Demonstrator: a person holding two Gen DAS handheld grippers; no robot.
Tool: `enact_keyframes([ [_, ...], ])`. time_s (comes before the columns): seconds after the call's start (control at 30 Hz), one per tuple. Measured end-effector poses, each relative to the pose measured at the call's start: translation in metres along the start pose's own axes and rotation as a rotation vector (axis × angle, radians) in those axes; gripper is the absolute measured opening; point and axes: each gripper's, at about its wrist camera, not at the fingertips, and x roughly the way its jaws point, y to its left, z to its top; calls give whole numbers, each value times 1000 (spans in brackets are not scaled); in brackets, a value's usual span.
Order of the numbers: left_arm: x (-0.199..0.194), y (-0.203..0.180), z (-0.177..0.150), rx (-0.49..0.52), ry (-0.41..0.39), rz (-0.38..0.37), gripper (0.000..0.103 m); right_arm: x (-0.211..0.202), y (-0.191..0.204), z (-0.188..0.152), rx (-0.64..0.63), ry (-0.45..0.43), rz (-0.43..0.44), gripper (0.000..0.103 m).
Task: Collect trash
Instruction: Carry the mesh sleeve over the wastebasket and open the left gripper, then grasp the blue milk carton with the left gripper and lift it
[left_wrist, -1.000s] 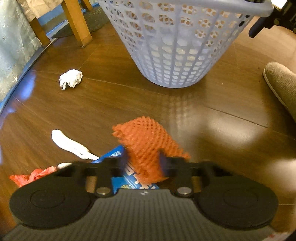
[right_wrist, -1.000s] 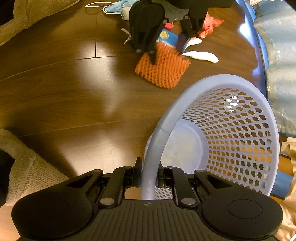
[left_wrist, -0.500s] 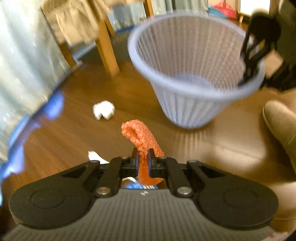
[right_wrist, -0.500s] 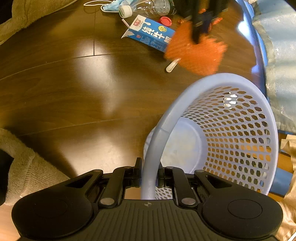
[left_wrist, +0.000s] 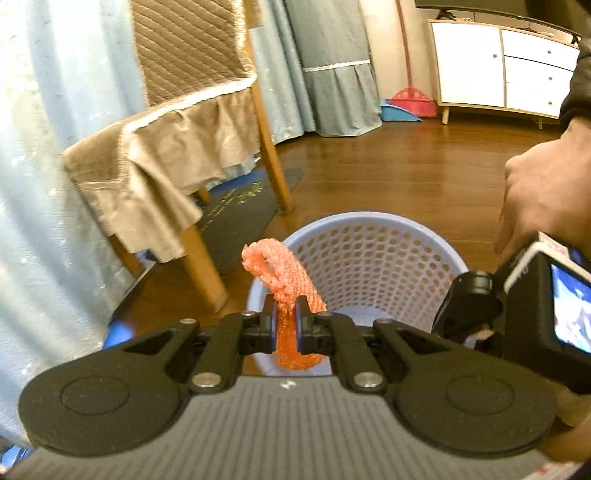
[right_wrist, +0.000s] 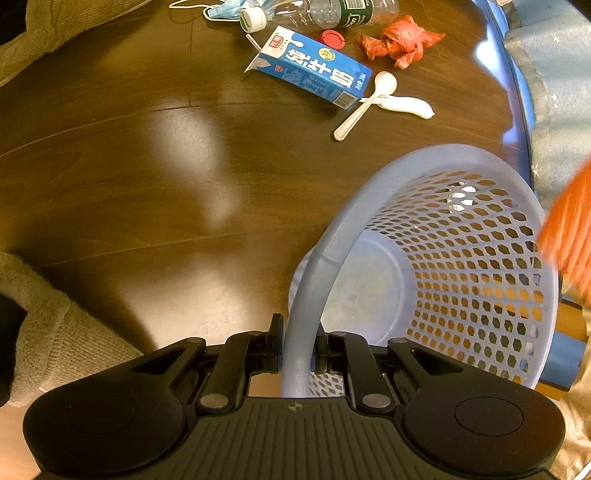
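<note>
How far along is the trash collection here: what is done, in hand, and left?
Done: nothing shows inside the basket yet. In hand: the left gripper holds the orange net above the basket; the right gripper clamps the rim. Left: carton, spoon, red bag, bottle, mask.

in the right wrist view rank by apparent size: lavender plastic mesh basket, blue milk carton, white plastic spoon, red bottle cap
1. Lavender plastic mesh basket, though it is nearest the camera.
2. Blue milk carton.
3. White plastic spoon.
4. Red bottle cap.
</note>
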Motion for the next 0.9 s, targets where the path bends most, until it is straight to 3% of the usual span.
enact_keyframes([
  [0.07,16,-2,-1,-31,13,-36,14,0,1,0,-1,-1,-2,9],
  [0.17,30,-8,-7,-42,24,-47,40,-1,1,0,1,-2,0,9],
  [0.33,23,0,-24,-64,41,-8,45,-1,1,-1,1,-2,1,9],
  [0.47,1,19,-54,-129,92,77,60,-1,0,0,3,-2,1,9],
  [0.63,-14,33,-116,-217,241,190,60,-2,1,2,-4,-5,2,9],
  [0.73,-16,32,-154,-329,331,234,60,-3,2,3,-5,-7,5,9],
  [0.9,-7,11,-201,-436,427,234,60,-3,4,4,-10,-7,9,9],
])
